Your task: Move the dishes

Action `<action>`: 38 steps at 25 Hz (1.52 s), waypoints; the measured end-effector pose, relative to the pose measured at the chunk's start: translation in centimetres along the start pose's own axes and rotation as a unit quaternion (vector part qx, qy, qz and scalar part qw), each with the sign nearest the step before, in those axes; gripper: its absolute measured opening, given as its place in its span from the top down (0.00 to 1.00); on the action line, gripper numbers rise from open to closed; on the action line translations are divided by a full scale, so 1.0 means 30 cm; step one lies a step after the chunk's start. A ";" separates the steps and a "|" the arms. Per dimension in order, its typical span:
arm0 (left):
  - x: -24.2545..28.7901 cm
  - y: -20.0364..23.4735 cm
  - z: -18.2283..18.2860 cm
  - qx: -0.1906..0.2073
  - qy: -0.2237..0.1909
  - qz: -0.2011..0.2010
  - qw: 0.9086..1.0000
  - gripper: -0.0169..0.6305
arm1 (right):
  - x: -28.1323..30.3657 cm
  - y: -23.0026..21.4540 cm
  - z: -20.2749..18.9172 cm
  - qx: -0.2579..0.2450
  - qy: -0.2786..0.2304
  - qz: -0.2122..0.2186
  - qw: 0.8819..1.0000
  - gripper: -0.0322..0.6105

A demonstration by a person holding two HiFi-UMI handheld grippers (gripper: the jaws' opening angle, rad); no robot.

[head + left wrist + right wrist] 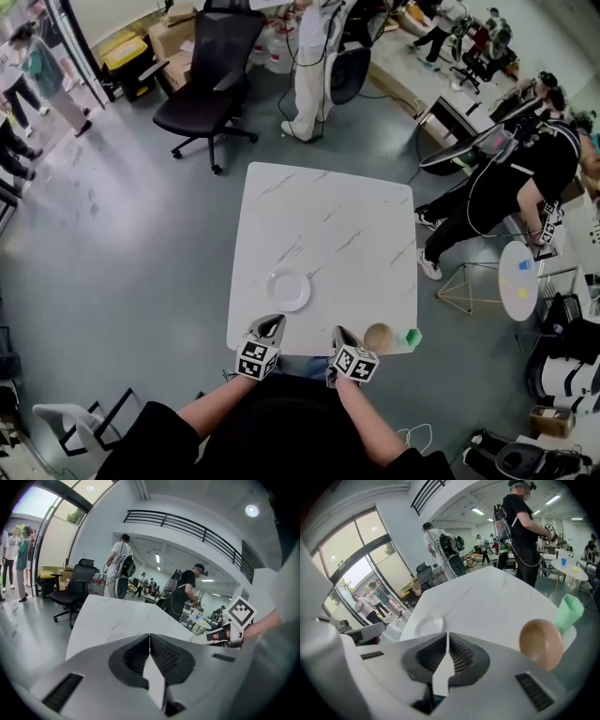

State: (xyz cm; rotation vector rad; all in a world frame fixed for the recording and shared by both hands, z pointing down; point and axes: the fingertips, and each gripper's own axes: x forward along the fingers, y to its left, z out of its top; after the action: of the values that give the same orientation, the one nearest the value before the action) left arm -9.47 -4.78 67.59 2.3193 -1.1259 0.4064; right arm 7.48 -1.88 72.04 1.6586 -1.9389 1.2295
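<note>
A white plate [288, 289] lies on the white marble table [328, 225], near its front edge; in the right gripper view the plate [428, 626] shows left of centre. A brown bowl [379, 337] sits at the front right corner with a green cup [411, 337] beside it; the bowl [541, 642] and the cup [568, 611] show at the right of the right gripper view. My left gripper [270, 326] is shut and empty just in front of the plate. My right gripper [341, 336] is shut and empty, left of the bowl.
A black office chair [208, 75] stands beyond the table's far left. A person in black [506, 192] bends over at the right, next to a small round table [518, 279]. Another person [314, 66] stands behind the table. Floor surrounds the table.
</note>
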 end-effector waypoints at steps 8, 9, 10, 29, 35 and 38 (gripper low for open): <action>0.022 0.214 0.030 -0.009 0.011 0.008 1.000 0.95 | 0.158 0.152 0.067 -0.056 0.025 0.004 0.998 0.91; 0.033 0.234 0.017 -0.010 0.019 0.010 1.000 0.95 | 0.182 0.156 0.071 -0.063 0.031 0.006 0.998 0.91; 0.046 0.251 -0.001 -0.012 0.030 0.010 0.999 0.95 | 0.207 0.155 0.074 -0.067 0.037 0.008 0.997 0.90; 0.257 0.410 -0.174 -0.077 0.154 0.058 0.983 0.87 | 0.537 0.110 0.058 -0.076 0.139 0.062 0.985 0.80; 0.279 0.425 -0.213 -0.088 0.181 0.057 0.978 0.86 | 0.568 0.101 0.051 -0.066 0.150 0.071 0.984 0.79; 0.288 0.421 -0.231 -0.086 0.191 0.059 0.976 0.85 | 0.579 0.101 0.047 -0.066 0.158 0.079 0.982 0.79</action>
State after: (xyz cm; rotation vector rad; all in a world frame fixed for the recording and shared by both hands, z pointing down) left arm -14.50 -12.79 81.47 1.9243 -1.0601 0.7344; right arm 0.20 -14.35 82.23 1.1819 -1.9308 1.2985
